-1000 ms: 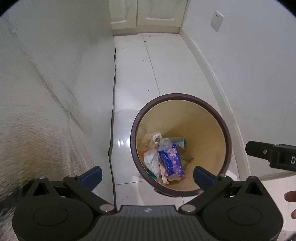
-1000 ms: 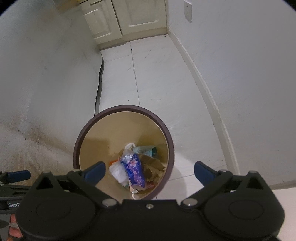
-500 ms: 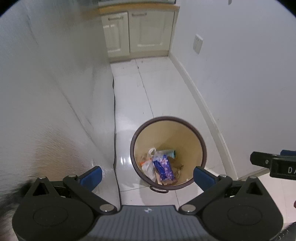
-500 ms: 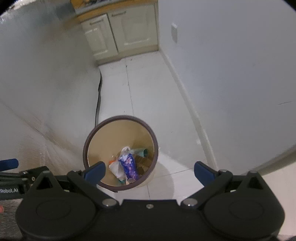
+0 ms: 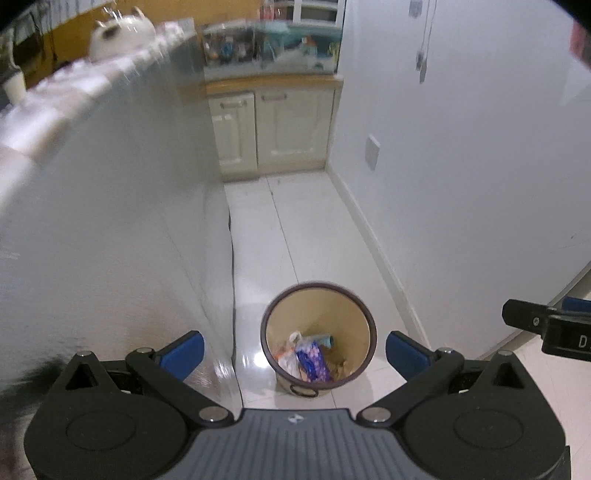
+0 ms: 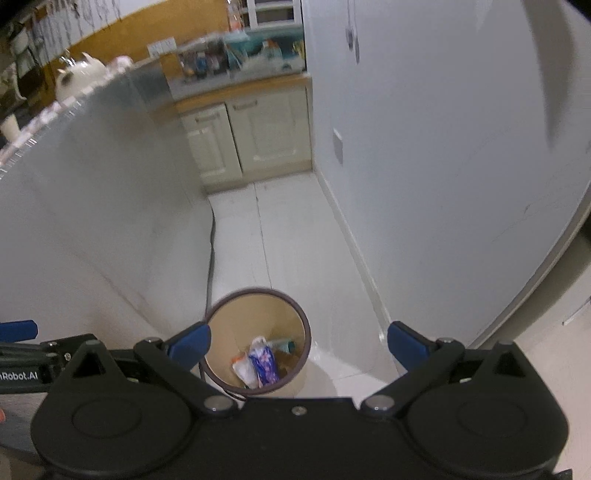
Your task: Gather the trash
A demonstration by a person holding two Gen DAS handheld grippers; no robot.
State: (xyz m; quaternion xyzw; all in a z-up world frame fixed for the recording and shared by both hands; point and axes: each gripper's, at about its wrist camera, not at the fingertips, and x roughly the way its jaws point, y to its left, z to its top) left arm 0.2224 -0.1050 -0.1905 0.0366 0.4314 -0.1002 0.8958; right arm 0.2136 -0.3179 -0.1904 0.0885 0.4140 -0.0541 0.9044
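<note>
A round bin with a brown rim [image 5: 318,287] [image 6: 258,293] stands on the white tiled floor far below both grippers. Inside lie a purple flowered wrapper [image 5: 312,363] [image 6: 263,363], a white plastic bag [image 5: 290,360], a teal tube [image 5: 325,339] and brown scraps. My left gripper [image 5: 295,350] is open and holds nothing. My right gripper [image 6: 297,341] is also open and empty. The right gripper's finger [image 5: 546,325] shows at the right edge of the left wrist view; the left gripper's finger [image 6: 18,330] shows at the left edge of the right wrist view.
A tall white counter side [image 5: 110,221] runs along the left, with a white teapot [image 5: 122,31] and dishes on top. A white wall [image 5: 461,166] with a socket [image 5: 372,151] is on the right. Cream cabinets [image 5: 273,129] close the far end of the narrow floor.
Both grippers have risen well away from the bin, which now looks much smaller. The countertop and far cabinets have come into view. Both stayed open.
</note>
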